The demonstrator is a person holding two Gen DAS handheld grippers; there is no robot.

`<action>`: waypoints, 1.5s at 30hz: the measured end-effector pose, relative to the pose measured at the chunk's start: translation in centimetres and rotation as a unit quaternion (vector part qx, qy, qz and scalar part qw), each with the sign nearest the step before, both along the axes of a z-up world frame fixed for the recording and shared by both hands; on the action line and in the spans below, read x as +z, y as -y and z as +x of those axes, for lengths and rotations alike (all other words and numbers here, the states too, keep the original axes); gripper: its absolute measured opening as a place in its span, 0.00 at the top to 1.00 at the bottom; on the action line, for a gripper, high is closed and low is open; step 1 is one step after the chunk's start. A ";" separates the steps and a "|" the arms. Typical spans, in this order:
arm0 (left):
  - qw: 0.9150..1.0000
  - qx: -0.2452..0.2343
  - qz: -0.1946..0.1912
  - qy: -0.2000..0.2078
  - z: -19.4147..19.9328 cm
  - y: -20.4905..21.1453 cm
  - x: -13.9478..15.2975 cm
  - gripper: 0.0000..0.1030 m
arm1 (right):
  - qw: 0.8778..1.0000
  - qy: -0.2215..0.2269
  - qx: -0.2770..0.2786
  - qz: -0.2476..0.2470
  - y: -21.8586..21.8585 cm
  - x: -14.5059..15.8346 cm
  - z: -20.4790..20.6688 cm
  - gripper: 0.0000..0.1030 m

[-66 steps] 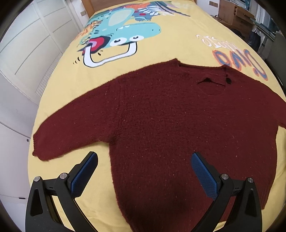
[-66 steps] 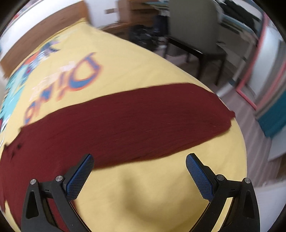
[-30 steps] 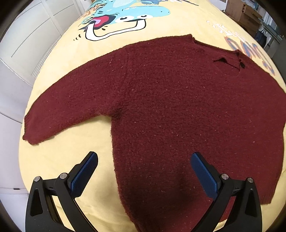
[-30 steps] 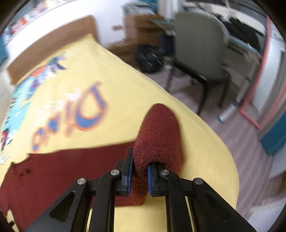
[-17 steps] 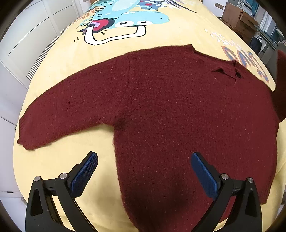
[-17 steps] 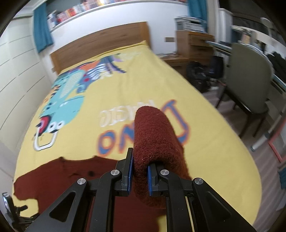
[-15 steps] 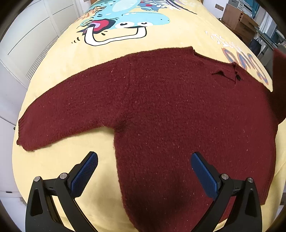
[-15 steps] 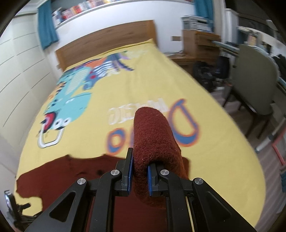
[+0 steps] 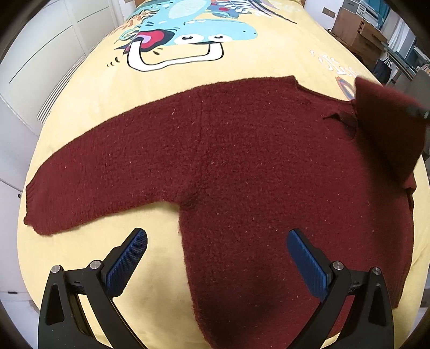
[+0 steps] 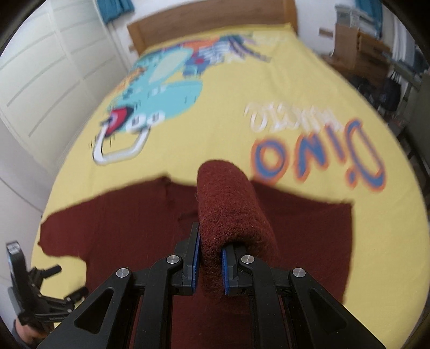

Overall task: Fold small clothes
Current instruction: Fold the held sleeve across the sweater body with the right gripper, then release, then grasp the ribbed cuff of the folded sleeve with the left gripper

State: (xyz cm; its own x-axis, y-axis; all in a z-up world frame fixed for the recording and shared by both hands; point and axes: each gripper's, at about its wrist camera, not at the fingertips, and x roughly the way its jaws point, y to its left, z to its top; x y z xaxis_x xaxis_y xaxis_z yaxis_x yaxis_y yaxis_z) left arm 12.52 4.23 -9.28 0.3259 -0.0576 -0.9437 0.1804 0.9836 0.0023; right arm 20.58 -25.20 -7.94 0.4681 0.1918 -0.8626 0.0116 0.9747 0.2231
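We look down at a dark red sweater (image 9: 255, 166) lying flat on a yellow bedspread (image 9: 242, 64) printed with a blue cartoon dinosaur (image 9: 188, 35) and the word "Dino" in blue and orange letters (image 10: 317, 150).

From our left wrist view, the sweater's body fills the middle of the bed, its neckline toward the far side. One sleeve (image 9: 102, 182) stretches out flat to the left, its cuff close to the bed's left edge. Our left gripper (image 9: 215, 257) hangs above the sweater's lower edge with its jaws spread wide, holding nothing. Its blue pads (image 9: 126, 260) sit apart, one over bare bedspread, the other over the sweater's body.

From our right wrist view, our right gripper (image 10: 210, 257) is clamped tight on the other sleeve (image 10: 228, 206). The sleeve is lifted off the bed and arches up and over the fingertips in a thick roll, above the sweater's body. In the left view this raised sleeve shows as a blurred red flap at the far right, over the shoulder.

The right view is blurred. Behind the bed we see a wooden headboard (image 10: 209, 21), white panelled doors (image 10: 48, 80) on the left, and wooden furniture (image 10: 357, 51) on the right.
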 end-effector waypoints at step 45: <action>0.979 -0.191 0.049 0.042 -0.1 15.7 0.0 0.01 | 0.989 -0.120 -0.090 -0.008 13.4 -9.4 -8.8 0.18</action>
State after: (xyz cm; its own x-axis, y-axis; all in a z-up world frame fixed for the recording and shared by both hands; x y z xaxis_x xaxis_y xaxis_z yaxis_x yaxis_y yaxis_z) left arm 12.45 -11.45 -9.28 0.3760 -0.1002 -0.9212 0.5301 0.8387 0.1251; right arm 11.82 -38.56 -17.35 0.2745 0.1098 -0.9553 0.2364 0.9553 0.1777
